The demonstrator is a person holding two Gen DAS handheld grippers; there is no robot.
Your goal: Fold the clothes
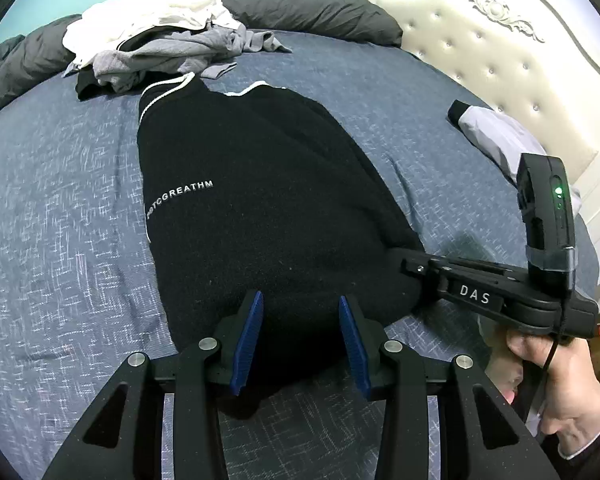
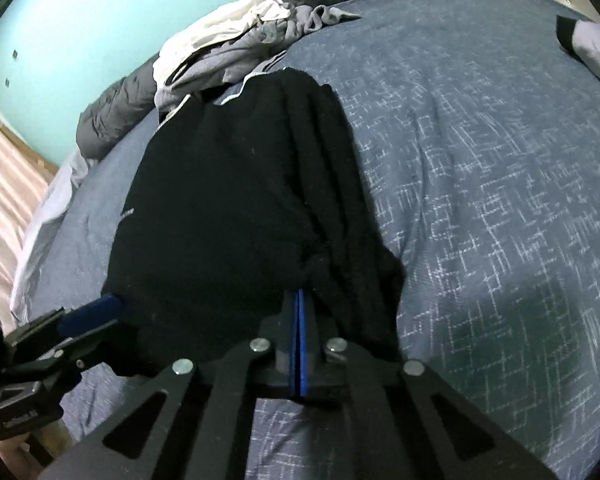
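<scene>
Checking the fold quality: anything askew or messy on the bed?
Yes. The black sweater is bunched into ridges along its right edge, where the right claw is shut on the fabric. Beyond it, a heap of unfolded clothes lies rumpled.

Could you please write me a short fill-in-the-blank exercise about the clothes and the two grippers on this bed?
1. The black garment lies on a ____ bedspread.
2. The right gripper is ____ on the garment's bunched edge.
3. The left gripper has its blue fingers ____, one on either side of the near hem.
4. The pile of unfolded clothes lies ____ the black garment.

Missing words: blue; shut; apart; beyond
</scene>
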